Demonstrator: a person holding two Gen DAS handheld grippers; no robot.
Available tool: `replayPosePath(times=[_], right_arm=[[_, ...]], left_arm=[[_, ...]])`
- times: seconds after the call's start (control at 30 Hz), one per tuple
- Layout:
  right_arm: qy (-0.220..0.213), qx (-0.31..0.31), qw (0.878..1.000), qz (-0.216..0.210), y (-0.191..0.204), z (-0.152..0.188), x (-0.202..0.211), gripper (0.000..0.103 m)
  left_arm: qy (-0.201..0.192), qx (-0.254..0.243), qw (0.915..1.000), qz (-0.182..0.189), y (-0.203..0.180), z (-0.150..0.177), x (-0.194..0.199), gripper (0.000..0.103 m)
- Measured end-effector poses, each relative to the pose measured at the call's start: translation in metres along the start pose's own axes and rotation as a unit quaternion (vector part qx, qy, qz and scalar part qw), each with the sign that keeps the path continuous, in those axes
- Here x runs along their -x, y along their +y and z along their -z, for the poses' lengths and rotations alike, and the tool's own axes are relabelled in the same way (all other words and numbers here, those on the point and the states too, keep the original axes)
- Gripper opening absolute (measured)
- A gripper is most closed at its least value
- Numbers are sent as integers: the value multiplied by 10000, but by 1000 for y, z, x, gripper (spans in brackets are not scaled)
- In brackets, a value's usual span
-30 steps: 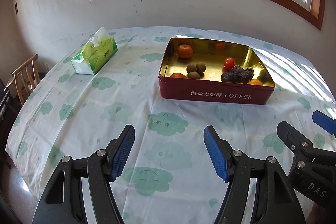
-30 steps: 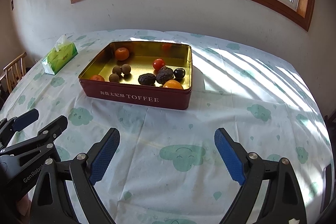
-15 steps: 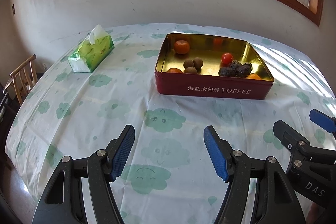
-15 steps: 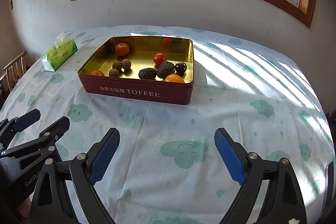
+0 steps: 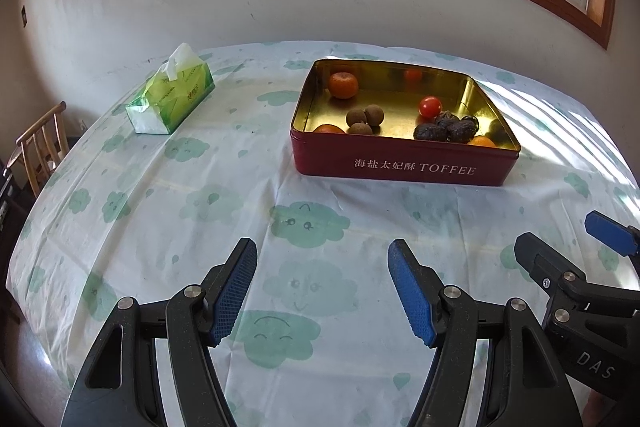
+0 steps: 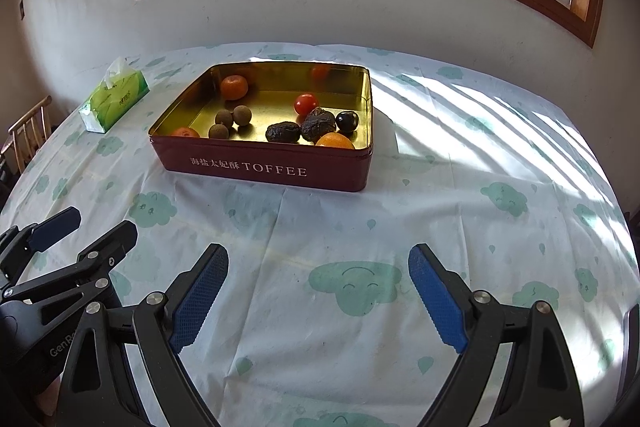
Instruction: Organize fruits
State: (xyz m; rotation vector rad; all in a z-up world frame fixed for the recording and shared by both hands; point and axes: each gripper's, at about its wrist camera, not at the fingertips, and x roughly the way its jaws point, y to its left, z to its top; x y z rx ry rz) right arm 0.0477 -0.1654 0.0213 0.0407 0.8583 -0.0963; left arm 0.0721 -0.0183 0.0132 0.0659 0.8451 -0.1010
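A red tin marked TOFFEE, gold inside, stands on the cloud-print tablecloth at the far middle. Inside lie a tangerine, a cherry tomato, three brown longans, dark wrinkled fruits and two more oranges by the front wall. The right wrist view shows the same tin with a dark round fruit. My left gripper hovers open over bare cloth, well short of the tin. My right gripper is open beside it, nothing between its fingers.
A green tissue box lies far left on the table. A wooden chair stands off the table's left edge. A white wall with a wood-framed window rises just behind the table. Sun stripes fall on the cloth at the right.
The tin has drifted slightly upward in both views. Both grippers keep the same gap, and nothing was taken hold of or let go.
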Motion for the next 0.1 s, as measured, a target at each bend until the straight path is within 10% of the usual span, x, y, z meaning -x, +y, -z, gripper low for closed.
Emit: replayPosePath(times=[0.1], right_arm=[[3,-17,10000,-2,0,0,0,90]], left_arm=[[3,-7,10000,17,0,0,0,69]])
